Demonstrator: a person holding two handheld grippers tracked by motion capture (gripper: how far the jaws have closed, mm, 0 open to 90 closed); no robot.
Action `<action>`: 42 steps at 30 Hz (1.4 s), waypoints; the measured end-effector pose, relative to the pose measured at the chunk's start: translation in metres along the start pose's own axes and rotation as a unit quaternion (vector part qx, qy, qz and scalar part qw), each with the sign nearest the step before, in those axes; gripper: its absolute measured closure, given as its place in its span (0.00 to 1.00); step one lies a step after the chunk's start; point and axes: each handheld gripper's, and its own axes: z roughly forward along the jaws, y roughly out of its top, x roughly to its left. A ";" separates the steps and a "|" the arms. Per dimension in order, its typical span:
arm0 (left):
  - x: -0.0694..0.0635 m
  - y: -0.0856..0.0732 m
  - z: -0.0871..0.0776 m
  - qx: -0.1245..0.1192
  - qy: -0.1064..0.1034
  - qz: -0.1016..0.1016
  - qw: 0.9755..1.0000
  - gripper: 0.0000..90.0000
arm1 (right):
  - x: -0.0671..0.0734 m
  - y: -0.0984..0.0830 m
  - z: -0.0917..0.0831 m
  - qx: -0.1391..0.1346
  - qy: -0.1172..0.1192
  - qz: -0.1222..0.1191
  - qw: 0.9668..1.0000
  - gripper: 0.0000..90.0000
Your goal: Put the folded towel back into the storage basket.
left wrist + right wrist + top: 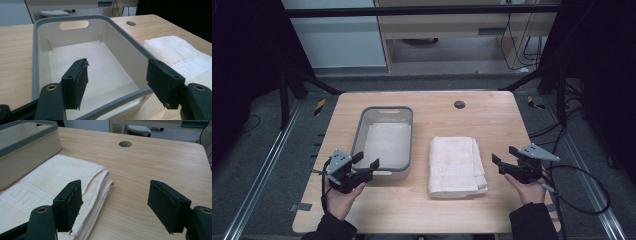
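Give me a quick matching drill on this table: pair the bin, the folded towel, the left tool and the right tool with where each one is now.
Things:
1. bin
2. folded towel
3. left tool
4. right tool

Places:
A. open, at the towel's right edge
B. lying flat between the bin and the right tool
C. open, at the bin's near left corner
D. standing empty, left of the towel

Pairs: 1-D, 2-B, 3-C, 4-A
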 end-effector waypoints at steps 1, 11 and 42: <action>-0.002 0.001 0.001 -0.002 -0.002 0.001 1.000 0.36 | 0.000 0.001 0.000 -0.001 0.001 0.001 1.000 0.31; -0.023 0.015 0.015 -0.003 -0.027 0.018 0.999 0.38 | -0.001 0.014 0.002 -0.011 0.006 0.002 1.000 0.32; -0.068 0.020 0.048 0.015 -0.085 0.035 0.996 0.41 | 0.008 0.039 0.025 -0.006 0.039 -0.001 0.999 0.39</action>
